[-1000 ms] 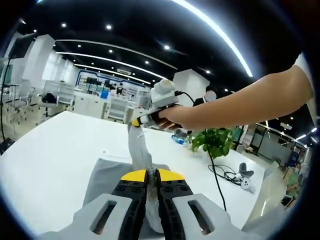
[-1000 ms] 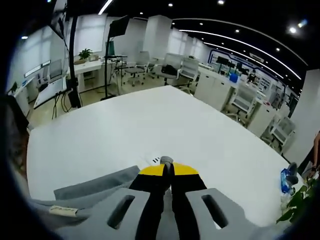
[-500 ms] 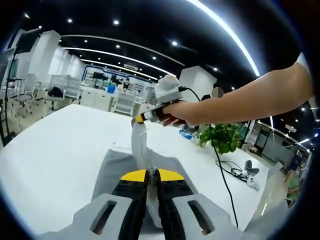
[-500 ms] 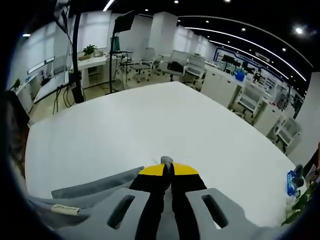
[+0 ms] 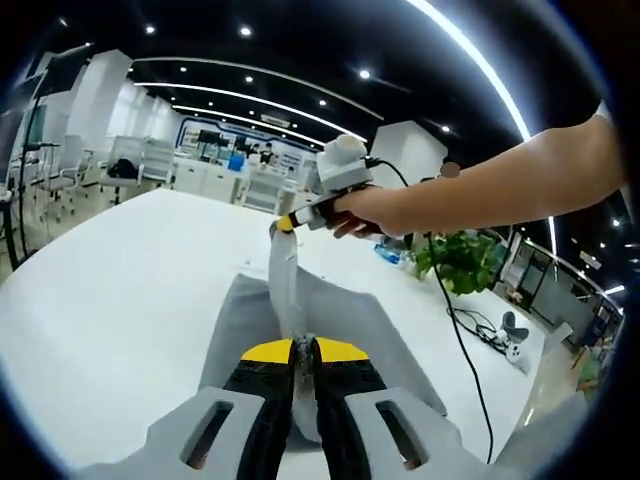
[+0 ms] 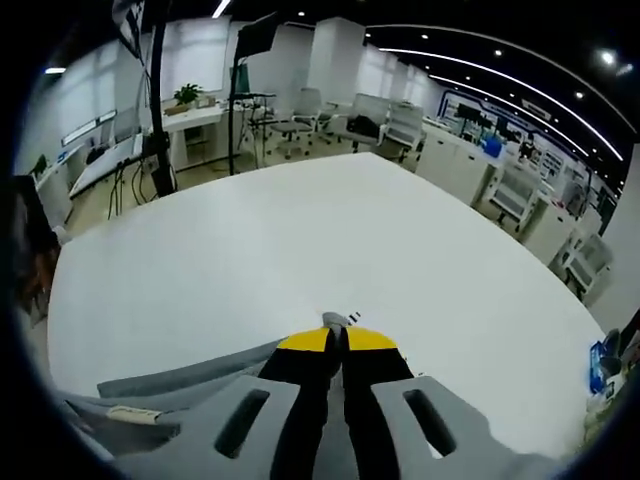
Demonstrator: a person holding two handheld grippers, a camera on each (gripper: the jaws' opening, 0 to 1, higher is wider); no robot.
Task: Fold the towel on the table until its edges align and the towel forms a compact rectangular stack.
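A grey towel (image 5: 345, 330) lies partly on the white table (image 5: 120, 290), and a strip of it rises taut between the two grippers. My left gripper (image 5: 303, 347) is shut on one corner of the towel near the bottom of the left gripper view. Farther off in the same view, my right gripper (image 5: 284, 225), held by a person's hand, is shut on the other raised corner. In the right gripper view my right gripper (image 6: 337, 328) is shut on a bit of grey towel (image 6: 190, 372), which trails to the lower left with a small label on its edge.
A potted green plant (image 5: 462, 262), a black cable and a white object lie at the table's far right. Office desks, chairs and a black stand (image 6: 155, 100) surround the white table (image 6: 300, 240). A blue item (image 6: 600, 362) sits at the table's right edge.
Both hands have carried the held towel edge forward over the table. More of the flat grey towel shows beneath the raised strip than a second ago.
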